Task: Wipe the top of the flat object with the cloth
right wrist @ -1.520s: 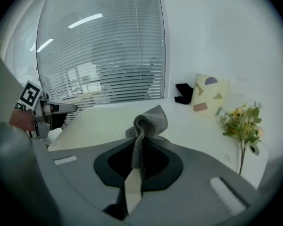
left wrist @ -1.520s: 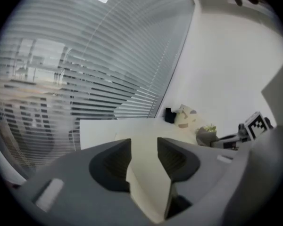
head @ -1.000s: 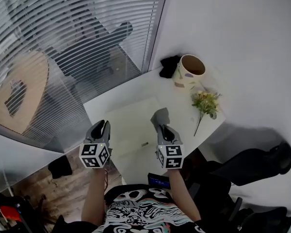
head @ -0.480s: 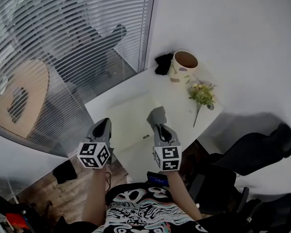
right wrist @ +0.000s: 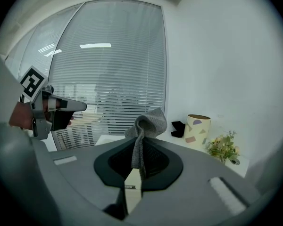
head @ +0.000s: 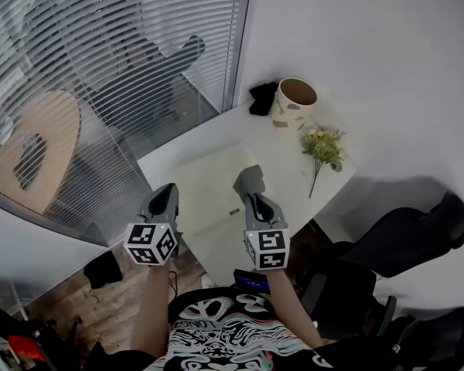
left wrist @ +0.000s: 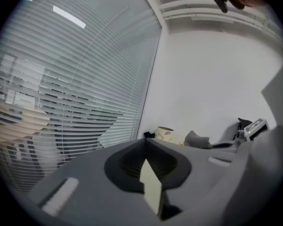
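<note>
**A:** Cloth [right wrist: 150, 120], where is it?
**B:** Pinched between the right gripper's [head: 255, 204] closed fingers, bunched just past their tips.
**A:** And the left gripper [head: 165, 198]?
**B:** Fingers pressed together, nothing between them. The flat board [head: 205, 184] lies on the table [head: 294, 157], below and ahead of both pairs of fingertips.

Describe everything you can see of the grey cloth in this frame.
The grey cloth looks soft and knitted, bunched and creased. The right claw is shut on a narrow pinched strip of it; the rest bulges beyond the tips as a loose lump. In the head view it lies over the edge of the pale flat object on the white table; contact cannot be told.
</note>
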`<state>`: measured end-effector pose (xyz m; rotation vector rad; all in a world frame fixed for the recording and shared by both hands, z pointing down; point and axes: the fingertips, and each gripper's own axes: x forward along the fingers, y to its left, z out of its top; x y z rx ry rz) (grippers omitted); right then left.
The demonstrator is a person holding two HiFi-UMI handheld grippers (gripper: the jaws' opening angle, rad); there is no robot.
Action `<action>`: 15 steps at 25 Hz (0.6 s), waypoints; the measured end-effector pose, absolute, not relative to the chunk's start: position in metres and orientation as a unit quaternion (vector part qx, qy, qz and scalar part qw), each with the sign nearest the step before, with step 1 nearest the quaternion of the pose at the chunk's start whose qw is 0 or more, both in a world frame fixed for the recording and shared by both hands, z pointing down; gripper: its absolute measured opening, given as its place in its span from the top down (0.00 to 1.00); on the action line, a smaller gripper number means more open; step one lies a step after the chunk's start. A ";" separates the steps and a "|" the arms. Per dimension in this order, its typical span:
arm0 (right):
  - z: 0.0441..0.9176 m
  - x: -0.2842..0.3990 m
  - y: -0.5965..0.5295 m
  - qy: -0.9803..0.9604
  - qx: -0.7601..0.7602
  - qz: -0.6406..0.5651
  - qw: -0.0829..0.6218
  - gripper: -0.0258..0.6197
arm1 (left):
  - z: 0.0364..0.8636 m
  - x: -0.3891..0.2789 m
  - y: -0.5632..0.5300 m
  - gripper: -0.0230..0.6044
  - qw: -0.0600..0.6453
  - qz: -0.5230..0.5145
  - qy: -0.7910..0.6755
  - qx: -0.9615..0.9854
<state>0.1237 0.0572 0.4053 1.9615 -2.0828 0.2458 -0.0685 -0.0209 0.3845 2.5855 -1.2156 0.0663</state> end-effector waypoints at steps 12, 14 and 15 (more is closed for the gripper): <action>0.414 0.122 0.061 -0.722 0.670 0.098 0.139 0.94 | 0.391 -0.071 -0.020 0.87 0.140 0.032 -0.424 0.894; 0.415 0.121 0.061 -0.723 0.669 0.101 0.140 0.94 | 0.392 -0.071 -0.019 0.87 0.140 0.033 -0.423 0.894; 0.416 0.122 0.062 -0.723 0.669 0.101 0.140 0.94 | 0.392 -0.070 -0.019 0.87 0.140 0.033 -0.423 0.895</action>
